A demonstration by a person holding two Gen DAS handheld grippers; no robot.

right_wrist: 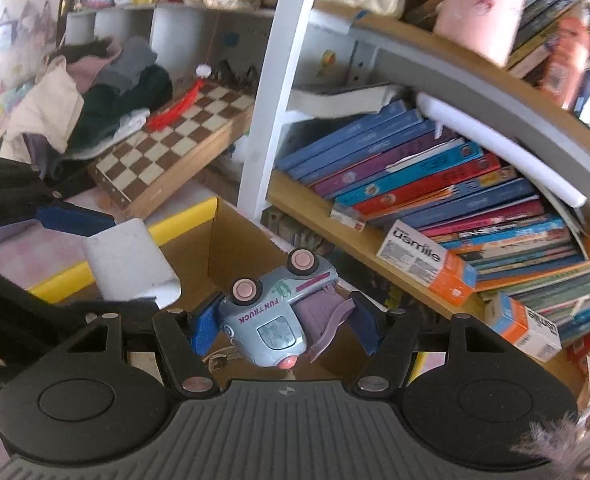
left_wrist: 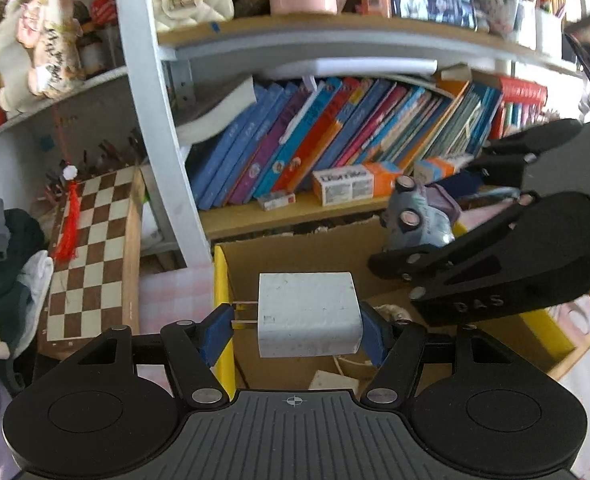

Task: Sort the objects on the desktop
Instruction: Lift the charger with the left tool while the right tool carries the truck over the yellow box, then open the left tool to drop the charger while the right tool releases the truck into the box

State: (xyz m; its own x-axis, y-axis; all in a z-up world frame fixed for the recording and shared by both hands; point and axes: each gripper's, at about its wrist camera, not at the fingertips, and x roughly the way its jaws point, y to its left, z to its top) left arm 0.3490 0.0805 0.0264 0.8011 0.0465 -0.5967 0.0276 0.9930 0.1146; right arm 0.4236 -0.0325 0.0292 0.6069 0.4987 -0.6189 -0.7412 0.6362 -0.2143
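Claws both loaded, held over an open brown cardboard box with yellow-taped edges. Left claw is clamped on a white boxy plastic wall charger: blue pads press its two ends, the twin metal prongs point toward the left pad, and the charger hangs above the box's inside. Right claw is clamped on a pale blue plastic toy truck with pink wheels (lettering reads "FUN TRUCK"), tipped wheels-up, a purple flap sticking out on its right side. In the left wrist view the truck shows at upper right, above the box's far right part, beside the black right claw. In the right wrist view the charger sits at left near the yellow edge. Behind the box: wooden shelf with slanted colourful books, orange-white "usmile" cartons. Brown-and-cream chessboard with a red tassel leans at left, next to piled clothes.
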